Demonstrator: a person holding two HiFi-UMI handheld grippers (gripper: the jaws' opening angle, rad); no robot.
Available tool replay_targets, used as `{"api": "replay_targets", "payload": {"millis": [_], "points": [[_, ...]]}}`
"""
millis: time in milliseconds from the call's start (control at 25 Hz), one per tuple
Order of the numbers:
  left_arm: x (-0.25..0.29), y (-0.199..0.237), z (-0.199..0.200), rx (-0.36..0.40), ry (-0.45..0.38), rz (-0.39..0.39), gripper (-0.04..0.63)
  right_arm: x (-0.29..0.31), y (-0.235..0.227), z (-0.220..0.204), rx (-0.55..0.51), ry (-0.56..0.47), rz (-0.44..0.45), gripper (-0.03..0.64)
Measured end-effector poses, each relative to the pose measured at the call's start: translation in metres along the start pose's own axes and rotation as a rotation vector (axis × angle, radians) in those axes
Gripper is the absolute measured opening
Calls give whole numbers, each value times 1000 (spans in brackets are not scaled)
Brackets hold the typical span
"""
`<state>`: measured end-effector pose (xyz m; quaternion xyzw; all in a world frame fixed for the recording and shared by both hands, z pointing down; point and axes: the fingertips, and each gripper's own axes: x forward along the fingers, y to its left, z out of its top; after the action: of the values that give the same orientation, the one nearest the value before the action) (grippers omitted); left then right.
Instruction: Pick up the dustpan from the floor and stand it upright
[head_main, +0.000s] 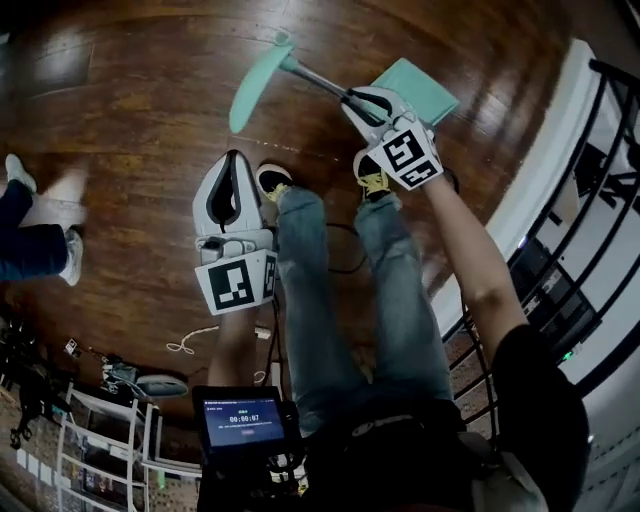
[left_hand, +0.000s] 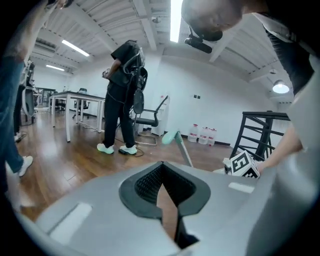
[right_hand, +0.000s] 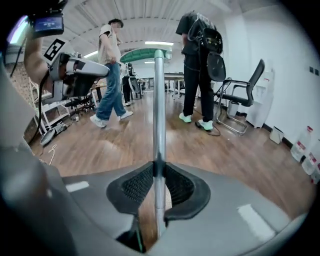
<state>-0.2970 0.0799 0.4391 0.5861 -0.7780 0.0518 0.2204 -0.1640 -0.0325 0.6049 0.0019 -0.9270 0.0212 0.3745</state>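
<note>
Right claw (head_main: 362, 105): jaws closed on the metal shaft (head_main: 318, 78) of the dustpan (head_main: 418, 85), pads pressing it from both sides; in the right gripper view the shaft (right_hand: 159, 125) runs straight out between the pads and ends ahead of the claw in the teal handle grip (right_hand: 145, 54). From the head view the teal pan sits just behind the claw's grip point, on the wrist side, and the handle grip (head_main: 255, 85) lies well ahead of the fingertips. Cannot tell whether the pan touches the wooden floor (head_main: 130, 120). Left claw (head_main: 234, 160): jaws together at the tips, only a thin wedge of floor showing behind them, nothing held. It hangs apart from the dustpan, beside the person's jeans leg (head_main: 300, 290). In the left gripper view the dustpan's handle grip (left_hand: 171, 137) stands ahead of this claw and a little to its right, with the right claw's marker cube (left_hand: 242, 164) further right. Two other people stand well ahead of the right claw, an office chair (right_hand: 240, 100) ahead to its right
</note>
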Motion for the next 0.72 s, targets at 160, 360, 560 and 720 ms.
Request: {"api": "replay_targets", "payload": {"millis": [160,360,560,720], "points": [[-5,-50,12,73,-3,-51,20,-45,-4,-17,47,-73,-35,78],[-18,-116,10,170,-20,-82,20,-103,-1,-50,103,-229,-95,80],[-38,-189,-5,235,-40,-79,20,-161,17,-107,152,-309,-111,80],[-47,-210,0,278,-68,-66,20,-187,42,-138,133,-339,-89,80]]}}
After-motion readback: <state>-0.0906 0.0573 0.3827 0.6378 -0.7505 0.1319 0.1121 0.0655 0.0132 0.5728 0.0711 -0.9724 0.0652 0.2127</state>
